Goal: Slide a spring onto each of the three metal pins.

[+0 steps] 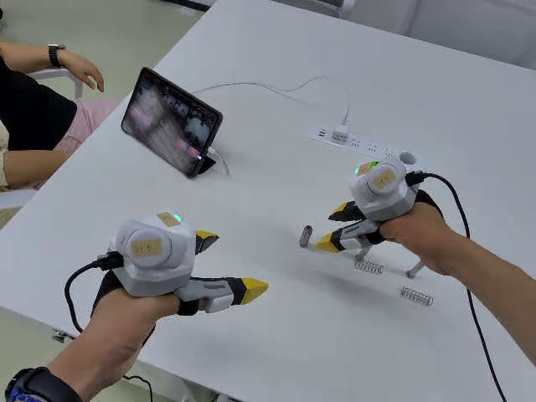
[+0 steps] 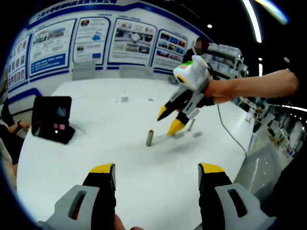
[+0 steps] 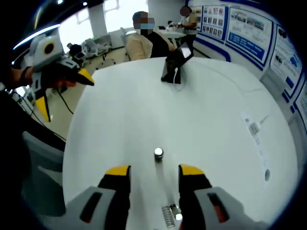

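Observation:
A short upright pin [image 1: 306,236] stands on the white table [image 1: 276,335]; its ribbed side looks like a spring around it. It also appears as the pin [image 2: 149,138] and, from above, the pin [image 3: 158,153]. Two bare pins [image 1: 363,252] [image 1: 414,270] stand near my right hand. Two loose springs [image 1: 368,267] [image 1: 416,296] lie flat beside them. My right gripper [image 1: 331,228] is open, its tips just right of the ribbed pin, nothing between them. My left gripper [image 1: 230,263] is open and empty, well left of the pins.
A tablet [image 1: 172,121] leans on a stand at the back left, cabled to a white power strip [image 1: 360,142]. A person [image 1: 33,109] sits at the table's left edge. Bare tabletop lies between the two grippers.

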The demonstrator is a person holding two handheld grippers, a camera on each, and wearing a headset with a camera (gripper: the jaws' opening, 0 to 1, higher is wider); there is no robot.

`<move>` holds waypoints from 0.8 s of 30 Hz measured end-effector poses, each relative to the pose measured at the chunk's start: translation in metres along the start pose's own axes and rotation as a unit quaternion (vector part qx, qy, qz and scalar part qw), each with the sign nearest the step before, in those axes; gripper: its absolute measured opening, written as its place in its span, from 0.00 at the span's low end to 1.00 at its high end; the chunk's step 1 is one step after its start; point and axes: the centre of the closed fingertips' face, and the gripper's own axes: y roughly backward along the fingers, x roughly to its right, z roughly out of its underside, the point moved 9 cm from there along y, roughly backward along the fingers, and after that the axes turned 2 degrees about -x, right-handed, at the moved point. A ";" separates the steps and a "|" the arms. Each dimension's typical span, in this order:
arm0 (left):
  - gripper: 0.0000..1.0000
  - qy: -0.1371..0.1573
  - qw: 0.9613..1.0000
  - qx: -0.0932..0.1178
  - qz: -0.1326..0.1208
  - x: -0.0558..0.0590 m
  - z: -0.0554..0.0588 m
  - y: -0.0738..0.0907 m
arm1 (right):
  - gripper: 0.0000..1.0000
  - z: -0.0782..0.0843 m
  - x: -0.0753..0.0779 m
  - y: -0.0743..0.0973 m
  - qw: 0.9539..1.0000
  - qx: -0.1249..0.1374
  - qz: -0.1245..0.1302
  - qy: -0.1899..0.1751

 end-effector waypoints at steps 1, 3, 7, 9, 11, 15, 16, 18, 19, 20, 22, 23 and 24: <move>0.71 -0.001 1.000 0.000 0.001 0.001 -0.001 0.000 | 0.42 0.001 0.000 0.002 1.000 0.006 0.002 -0.006; 0.71 -0.002 1.000 0.000 0.001 0.002 -0.002 -0.001 | 0.42 0.003 -0.003 0.005 1.000 0.017 0.003 -0.019; 0.71 0.000 1.000 0.002 0.001 0.003 -0.003 -0.001 | 0.44 0.007 -0.005 0.010 0.999 0.033 0.008 -0.036; 0.71 -0.001 1.000 0.002 0.002 0.004 -0.004 -0.002 | 0.46 0.008 -0.007 0.014 0.998 0.042 0.012 -0.044; 0.71 -0.001 1.000 0.002 0.003 0.005 -0.005 -0.003 | 0.47 0.011 -0.009 0.018 0.997 0.050 0.015 -0.053; 0.72 -0.005 1.000 0.001 0.006 0.007 -0.006 -0.005 | 0.48 0.015 -0.013 0.024 0.996 0.060 0.021 -0.062; 0.72 -0.006 1.000 0.002 0.006 0.008 -0.007 -0.006 | 0.49 0.017 -0.014 0.026 0.996 0.063 0.023 -0.064; 0.72 -0.007 1.000 0.002 0.008 0.009 -0.008 -0.007 | 0.51 0.020 -0.016 0.028 0.994 0.072 0.021 -0.074; 0.72 -0.007 1.000 0.002 0.008 0.009 -0.008 -0.008 | 0.52 0.021 -0.017 0.029 0.994 0.074 0.021 -0.079; 0.72 -0.008 1.000 0.001 0.008 0.009 -0.008 -0.009 | 0.53 0.022 -0.018 0.030 0.994 0.075 0.022 -0.080; 0.72 -0.008 1.000 0.001 0.010 0.010 -0.009 -0.011 | 0.53 0.025 -0.019 0.032 0.993 0.079 0.026 -0.082; 0.72 -0.008 1.000 0.002 0.010 0.011 -0.010 -0.012 | 0.53 0.027 -0.021 0.034 0.993 0.081 0.026 -0.086; 0.72 -0.008 1.000 0.002 0.011 0.011 -0.011 -0.012 | 0.53 0.028 -0.022 0.035 0.992 0.083 0.027 -0.087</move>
